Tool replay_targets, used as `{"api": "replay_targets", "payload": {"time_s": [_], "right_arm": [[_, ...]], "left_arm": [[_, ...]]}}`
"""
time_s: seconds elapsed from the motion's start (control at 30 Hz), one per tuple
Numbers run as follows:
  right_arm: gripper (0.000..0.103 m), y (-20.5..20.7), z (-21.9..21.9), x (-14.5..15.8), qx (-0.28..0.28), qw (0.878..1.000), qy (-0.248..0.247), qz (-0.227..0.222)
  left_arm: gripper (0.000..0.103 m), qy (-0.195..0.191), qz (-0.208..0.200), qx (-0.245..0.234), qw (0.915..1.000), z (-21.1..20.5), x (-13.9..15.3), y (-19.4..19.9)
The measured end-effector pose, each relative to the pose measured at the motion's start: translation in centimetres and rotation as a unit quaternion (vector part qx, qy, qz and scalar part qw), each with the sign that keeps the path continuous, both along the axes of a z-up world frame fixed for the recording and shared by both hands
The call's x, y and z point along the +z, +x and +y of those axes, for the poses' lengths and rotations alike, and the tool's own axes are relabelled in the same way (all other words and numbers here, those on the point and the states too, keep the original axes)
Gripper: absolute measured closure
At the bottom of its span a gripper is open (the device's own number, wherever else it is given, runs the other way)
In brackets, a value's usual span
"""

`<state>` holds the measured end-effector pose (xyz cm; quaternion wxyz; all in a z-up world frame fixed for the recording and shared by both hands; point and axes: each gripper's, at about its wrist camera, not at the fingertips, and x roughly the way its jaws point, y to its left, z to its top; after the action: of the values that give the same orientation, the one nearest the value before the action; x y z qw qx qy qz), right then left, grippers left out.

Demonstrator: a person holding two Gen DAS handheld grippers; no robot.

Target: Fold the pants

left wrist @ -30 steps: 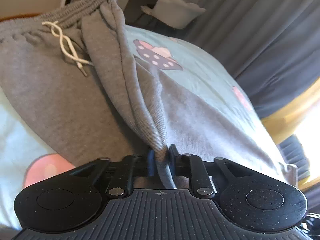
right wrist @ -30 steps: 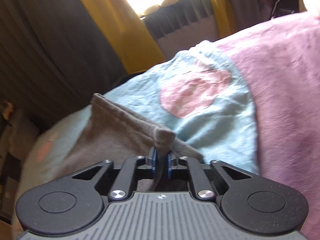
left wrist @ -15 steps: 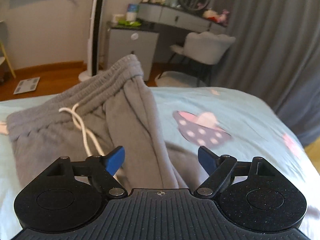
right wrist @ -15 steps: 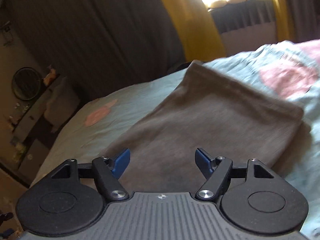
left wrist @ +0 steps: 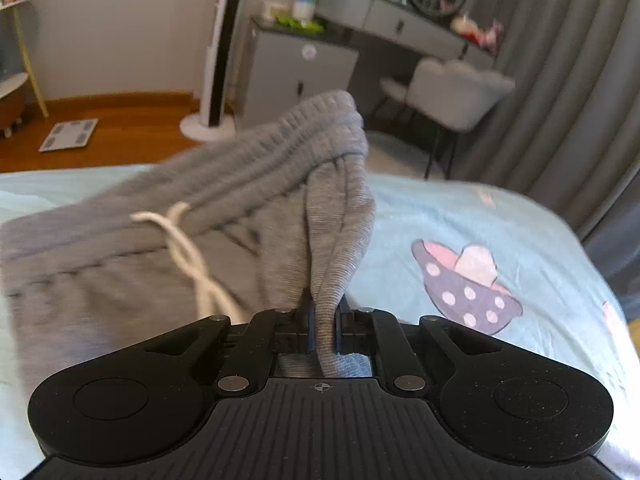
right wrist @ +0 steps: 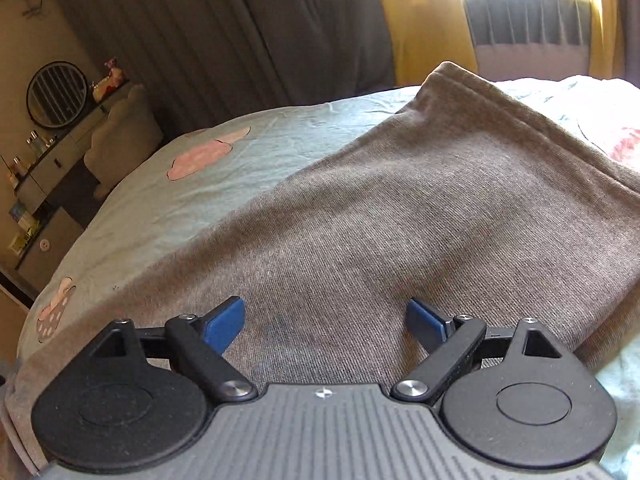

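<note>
Grey sweatpants (left wrist: 120, 280) lie on a pale blue bed sheet (left wrist: 500, 240). Their ribbed waistband (left wrist: 280, 148) and white drawstring (left wrist: 188, 256) show in the left wrist view. My left gripper (left wrist: 323, 312) is shut on a raised fold of the pants' side edge just below the waistband. In the right wrist view the pants leg (right wrist: 400, 208) lies flat, with its hem (right wrist: 520, 112) at the far end. My right gripper (right wrist: 325, 316) hovers over the leg with its jaws opening wide and nothing pinched between the blue pads (right wrist: 224, 320).
Past the bed's far edge stand a grey chair (left wrist: 452, 88), a dresser (left wrist: 296, 68), a tall white fan (left wrist: 216, 48) and a scale (left wrist: 68, 134) on the wood floor. Grey curtains (left wrist: 560, 80) hang on the right. A bright window (right wrist: 524, 12) lies beyond the hem.
Both grippers let go of the fabric they held. The left one moved toward the waistband and shut on the side fold there. The right one spread wider over the flat leg.
</note>
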<state>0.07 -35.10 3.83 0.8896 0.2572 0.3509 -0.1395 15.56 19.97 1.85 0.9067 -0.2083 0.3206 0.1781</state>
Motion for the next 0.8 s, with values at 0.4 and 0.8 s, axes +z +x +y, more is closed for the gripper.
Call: {"api": "replay_targets", "payload": {"time_s": [0.4,0.8], "right_arm": [[0.014,-0.9,-1.3,-0.1,-0.022,0.999,0.039,-0.01],[0.014,-0.5,-0.9,0.1,-0.017,0.999,0.026,0.004]], "left_arm": [[0.08,-0.041,0.012,0.067,0.9968,6.4,-1.9,-12.6],[0.065,-0.079,0.008,0.105,0.9912,9.4,-2.8,-8.9]]}}
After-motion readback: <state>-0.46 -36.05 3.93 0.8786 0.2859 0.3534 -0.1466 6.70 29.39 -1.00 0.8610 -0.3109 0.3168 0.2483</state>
